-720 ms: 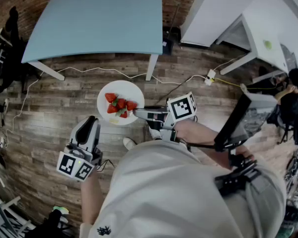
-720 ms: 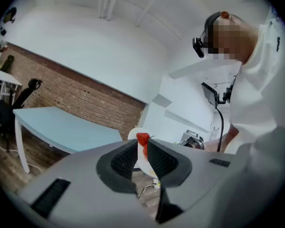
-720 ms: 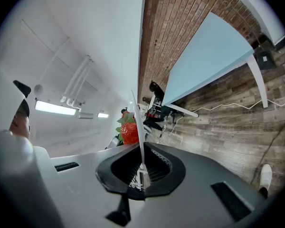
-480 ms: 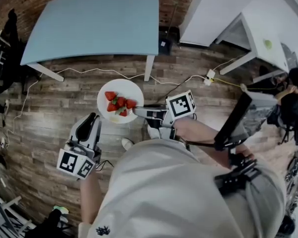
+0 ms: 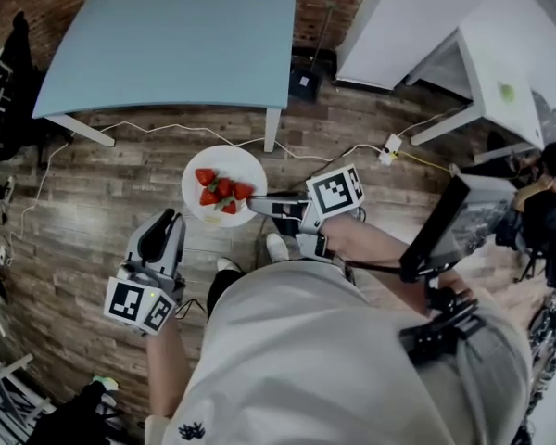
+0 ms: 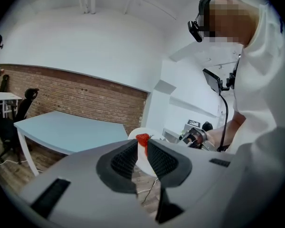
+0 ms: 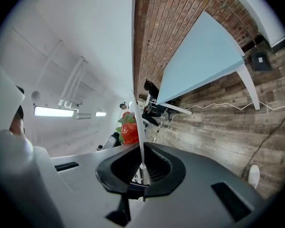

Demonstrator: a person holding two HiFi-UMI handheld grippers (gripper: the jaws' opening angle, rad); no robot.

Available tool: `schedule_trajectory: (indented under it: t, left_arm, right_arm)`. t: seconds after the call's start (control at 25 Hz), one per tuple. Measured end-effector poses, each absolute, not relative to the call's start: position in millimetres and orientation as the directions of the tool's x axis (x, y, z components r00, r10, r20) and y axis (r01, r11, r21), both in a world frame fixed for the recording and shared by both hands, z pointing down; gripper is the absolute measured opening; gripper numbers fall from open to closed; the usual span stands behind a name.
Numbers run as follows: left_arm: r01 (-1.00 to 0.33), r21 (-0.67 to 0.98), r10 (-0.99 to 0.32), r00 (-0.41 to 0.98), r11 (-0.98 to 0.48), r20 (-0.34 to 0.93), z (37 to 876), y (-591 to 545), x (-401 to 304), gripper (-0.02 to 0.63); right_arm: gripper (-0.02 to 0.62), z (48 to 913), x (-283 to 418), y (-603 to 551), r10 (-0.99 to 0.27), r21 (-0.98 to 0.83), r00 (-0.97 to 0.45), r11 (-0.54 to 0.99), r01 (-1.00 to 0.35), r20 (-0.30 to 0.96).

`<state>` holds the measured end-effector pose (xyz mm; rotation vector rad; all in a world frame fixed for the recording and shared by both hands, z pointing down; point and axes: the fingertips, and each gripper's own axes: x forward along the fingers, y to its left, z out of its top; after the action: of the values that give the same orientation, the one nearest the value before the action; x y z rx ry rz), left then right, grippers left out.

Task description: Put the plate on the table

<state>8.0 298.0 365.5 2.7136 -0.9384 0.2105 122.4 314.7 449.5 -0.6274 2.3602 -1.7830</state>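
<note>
**Head view.** Note the right tongs (image 5: 258, 205) pressed together on the near rim of the round white plate (image 5: 236, 160), holding it level in the air above the wood-plank floor (image 5: 83, 211). Not yet on the light-blue counter (image 5: 176, 40). Find a heap of red strawberries (image 5: 221, 193) with green caps at plate centre. Against the earlier frames, find plate and right tongs slightly nearer the counter's front leg, with the same pinch on the rim. Find the left tongs (image 5: 160, 225) low at the left as before, well apart from the plate. Note the smooth, matte counter top with rounded corners on white slanted legs, and a thin white cable (image 5: 167, 130) trailing over the floor.

**Left gripper view.** See the left tongs (image 6: 141, 148) with dark ribbed pads narrowly parted and nothing gripped. Through the gap, see the plate (image 6: 145, 164) and one strawberry (image 6: 142, 138) beyond. Behind, note the counter (image 6: 71, 132) and a red brick wall (image 6: 76, 96).

**Right gripper view.** See the right tongs (image 7: 141, 163) clamped on the plate (image 7: 138, 127), shown edge-on as a thin white line between the ribbed pads. Note glossy, seeded strawberries (image 7: 129, 129) on one face. Beyond, note the counter (image 7: 199, 61), the grained floor (image 7: 228, 127) and the brick wall (image 7: 166, 32).
</note>
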Motion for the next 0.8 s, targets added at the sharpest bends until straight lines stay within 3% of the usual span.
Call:
schedule_trajectory:
  t: [0.44, 0.8]
  left_arm:
    - [-0.624, 0.170, -0.583, 0.777, -0.762, 0.239, 369.1, 232.1, 11.7, 0.063]
    - [-0.492, 0.055, -0.472, 0.857, -0.869, 0.205, 344.6, 123.8, -14.7, 0.063]
  right_arm:
    - [0.018, 459.0, 112.4, 238.9, -0.377, -0.944, -0.912, 0.214, -0.253, 0.159]
    - [0.018, 451.1, 63.7, 136.5, -0.485, -0.944, -0.855, 0.153, -0.292, 0.185]
